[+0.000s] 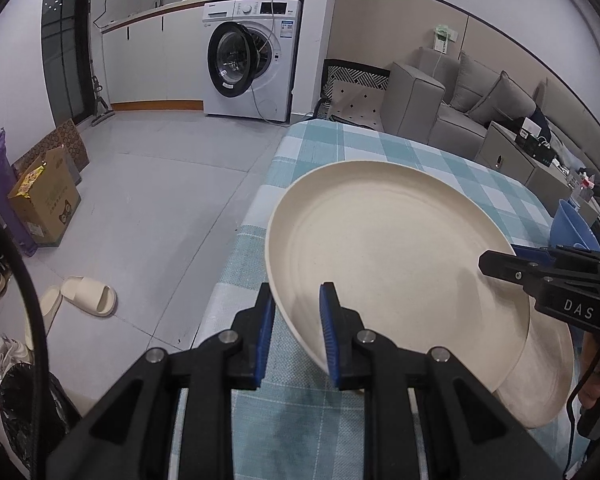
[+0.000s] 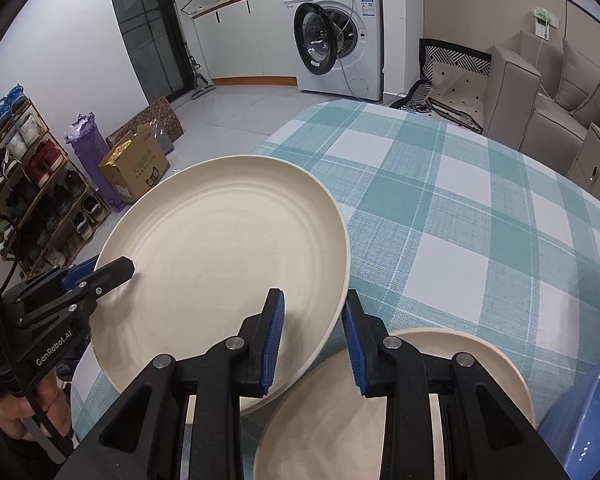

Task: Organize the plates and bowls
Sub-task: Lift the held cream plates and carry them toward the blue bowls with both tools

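A large cream plate is held above the checked tablecloth. My left gripper has its two blue pads on either side of the plate's near rim. My right gripper straddles the opposite rim of the same plate, jaws partly apart around it. Each gripper shows in the other's view, the right one and the left one, with a finger over the plate. A second cream plate lies on the cloth below, also in the left wrist view. A blue bowl stands to the right.
The table edge drops to a tiled floor on the left, with slippers, a cardboard box and a shoe rack. A washing machine and a grey sofa stand beyond the table.
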